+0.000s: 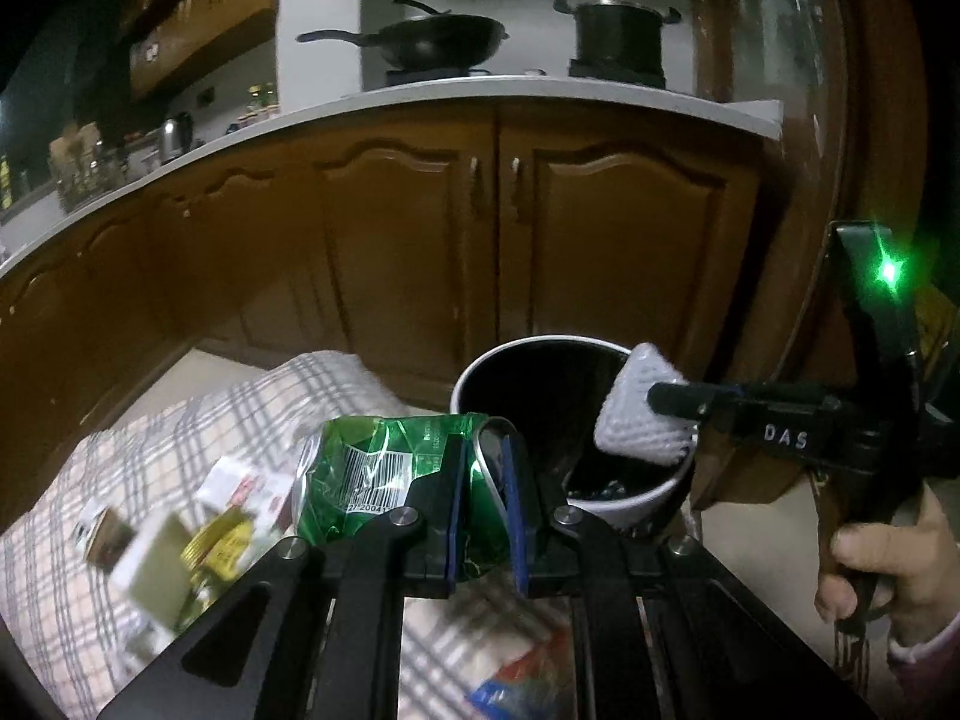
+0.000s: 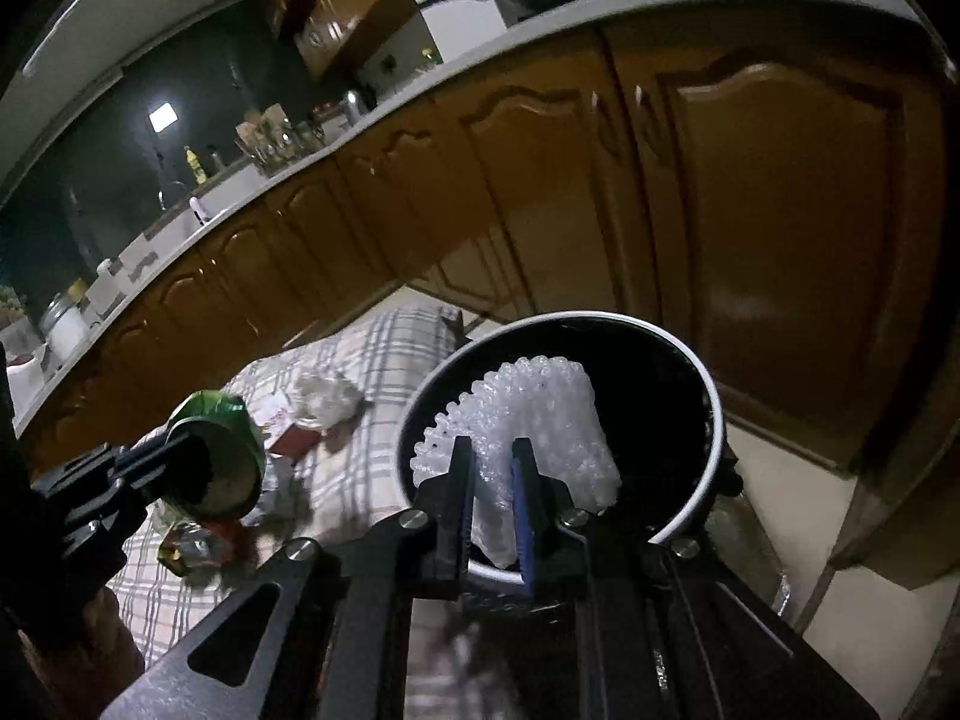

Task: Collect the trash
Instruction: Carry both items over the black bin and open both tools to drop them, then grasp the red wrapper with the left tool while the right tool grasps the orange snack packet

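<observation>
Two loads near drop | right gripper fingers clenched on white foam net, apparently over bin mouth | left gripper fingers grasping crushed green can, just short of rim, farther.

A dim kitchen: brown wooden cabinet doors under a pale curved countertop, a black wok and pot on the stove, pale floor

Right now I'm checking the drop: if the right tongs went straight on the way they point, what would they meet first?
Probably the black inside of the white-rimmed round bin; the right tongs, shut on white foam netting, point into its mouth.
</observation>
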Tool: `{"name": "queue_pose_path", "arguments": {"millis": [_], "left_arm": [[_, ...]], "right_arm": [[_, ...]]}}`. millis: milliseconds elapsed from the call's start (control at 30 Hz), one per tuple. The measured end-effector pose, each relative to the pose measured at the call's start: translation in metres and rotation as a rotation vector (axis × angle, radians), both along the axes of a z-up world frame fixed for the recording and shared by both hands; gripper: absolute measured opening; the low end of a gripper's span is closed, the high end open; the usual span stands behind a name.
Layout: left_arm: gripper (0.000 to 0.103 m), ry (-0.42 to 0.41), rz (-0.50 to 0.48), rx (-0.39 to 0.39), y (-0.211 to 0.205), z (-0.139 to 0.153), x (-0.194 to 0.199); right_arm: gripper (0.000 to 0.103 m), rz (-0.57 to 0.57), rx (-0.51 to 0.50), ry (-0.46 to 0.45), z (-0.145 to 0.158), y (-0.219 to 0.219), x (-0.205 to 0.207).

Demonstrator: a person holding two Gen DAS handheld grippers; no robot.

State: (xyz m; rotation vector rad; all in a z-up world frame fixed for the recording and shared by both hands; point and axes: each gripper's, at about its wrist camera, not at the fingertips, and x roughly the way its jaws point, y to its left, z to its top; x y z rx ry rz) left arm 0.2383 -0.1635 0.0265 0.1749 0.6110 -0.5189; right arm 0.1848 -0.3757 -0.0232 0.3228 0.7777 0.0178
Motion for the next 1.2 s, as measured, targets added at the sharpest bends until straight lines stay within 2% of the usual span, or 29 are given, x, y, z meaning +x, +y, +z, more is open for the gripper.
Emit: {"name": "queue_pose_path", "arguments": {"millis": [267, 667, 733, 800, 867, 967, 1200], "left_arm": [[0.010, 0.032, -0.032, 0.024, -0.034, -0.009, 0.035], [0.012, 0.173, -0.072, -0.003, -0.068, -0.026, 0.094], [0.012, 0.193, -0.079, -0.005, -0.073, -0.027, 0.099], [0.019, 0.203, -0.079, -0.005, -0.075, -0.027, 0.103], [0.033, 0.187, -0.077, -0.011, -0.074, -0.025, 0.099], [0.045, 0.158, -0.069, -0.016, -0.067, -0.022, 0.091], [0.052, 0.141, -0.001, -0.062, -0.032, -0.023, 0.071]], "right_arm": [[0.014, 0.001, 0.004, 0.042, -0.009, -0.021, 0.015], [0.017, 0.013, 0.017, 0.090, -0.017, -0.038, 0.036], [0.021, 0.017, 0.021, 0.100, -0.020, -0.040, 0.038], [0.026, 0.021, 0.034, 0.107, -0.022, -0.043, 0.040], [0.040, 0.013, 0.042, 0.108, -0.024, -0.045, 0.041], [0.044, -0.001, 0.053, 0.101, -0.022, -0.049, 0.039], [0.051, -0.019, 0.075, 0.074, -0.016, -0.044, 0.026]]}}
